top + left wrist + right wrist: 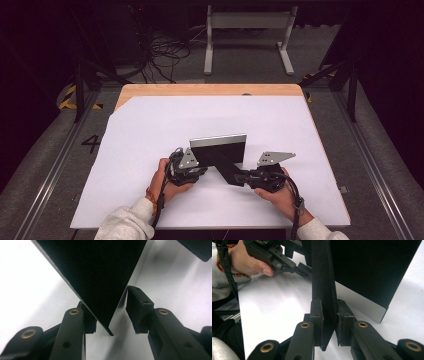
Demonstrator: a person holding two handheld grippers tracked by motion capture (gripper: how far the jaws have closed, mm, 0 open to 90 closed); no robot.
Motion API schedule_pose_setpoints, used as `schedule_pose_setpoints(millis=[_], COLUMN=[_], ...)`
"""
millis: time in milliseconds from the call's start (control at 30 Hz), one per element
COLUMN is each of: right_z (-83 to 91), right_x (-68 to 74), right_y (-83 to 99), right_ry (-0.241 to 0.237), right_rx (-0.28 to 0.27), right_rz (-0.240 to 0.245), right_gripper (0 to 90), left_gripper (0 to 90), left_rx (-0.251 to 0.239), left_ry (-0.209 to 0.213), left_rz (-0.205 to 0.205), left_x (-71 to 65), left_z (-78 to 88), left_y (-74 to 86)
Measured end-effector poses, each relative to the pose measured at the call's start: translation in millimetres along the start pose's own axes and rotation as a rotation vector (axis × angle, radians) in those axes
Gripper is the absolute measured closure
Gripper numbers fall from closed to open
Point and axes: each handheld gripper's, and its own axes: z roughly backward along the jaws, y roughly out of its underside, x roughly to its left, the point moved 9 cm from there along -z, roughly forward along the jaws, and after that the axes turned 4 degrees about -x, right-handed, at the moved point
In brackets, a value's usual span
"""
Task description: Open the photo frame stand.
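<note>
A picture frame stands upright on the white sheet, its black back toward me and a silver strip along its top. Its black prop leg slants down to the right. My right gripper is shut on that leg; in the right gripper view the leg rises between the pressed pads, gripper. My left gripper is at the frame's lower left. In the left gripper view the frame's black corner dips between the jaws, gripper open, with a gap at the right pad.
The white sheet covers most of a wooden table. A metal stand and loose cables lie on the floor beyond the table. In the right gripper view the person's other hand holds the left gripper.
</note>
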Motion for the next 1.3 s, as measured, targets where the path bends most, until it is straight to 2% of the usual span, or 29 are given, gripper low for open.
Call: schedule_pose_setpoints(millis=[200,300,500,533,567,633,667,733,900,1067,1300], right_z=[-1.0,-1.3,-1.2,-1.2,-0.8,-0.3,-0.3,1.5,3.1,8.3,9.6], right_x=[0.6,1.3,1.7,1.7,2.1,2.1,2.1,1.9,3.4,4.5,6.4], right_y=[2.5,4.1,8.4,8.4,9.0,9.2,9.2,8.3,9.1,12.4,16.8], right_ry=[0.0,0.002,0.017,0.017,0.014,0.016,0.016,0.021,0.002,-0.003,-0.014], right_rx=[0.013,0.014,0.027,0.027,0.026,0.025,0.025,0.02,0.025,0.038,0.057], right_rz=[0.005,0.009,0.04,0.04,0.041,0.038,0.038,0.036,0.027,0.038,0.041], right_gripper=[80.1,80.3,80.8,80.8,80.8,80.9,80.9,81.1,81.1,83.5,81.5], left_gripper=[62.2,62.7,63.7,63.5,62.4,62.5,62.2,61.7,63.1,65.8,65.9], left_rx=[-0.005,-0.012,-0.078,-0.078,-0.103,-0.133,-0.133,-0.17,-0.206,-0.213,-0.206], left_ry=[-0.019,-0.008,0.011,0.011,0.0,0.011,0.011,0.013,-0.003,0.012,0.037], left_rz=[-0.008,0.005,0.026,0.026,0.024,0.029,0.029,0.032,0.016,-0.004,-0.014], left_x=[2.4,3.1,5.5,5.5,6.9,6.7,6.7,6.5,6.3,1.9,-2.6], left_z=[0.8,1.9,11.8,11.8,16.0,21.2,21.2,28.3,35.4,39.2,39.5], left_y=[-0.7,0.0,-4.9,-4.9,-8.4,-12.8,-12.8,-19.0,-25.1,-27.3,-25.4])
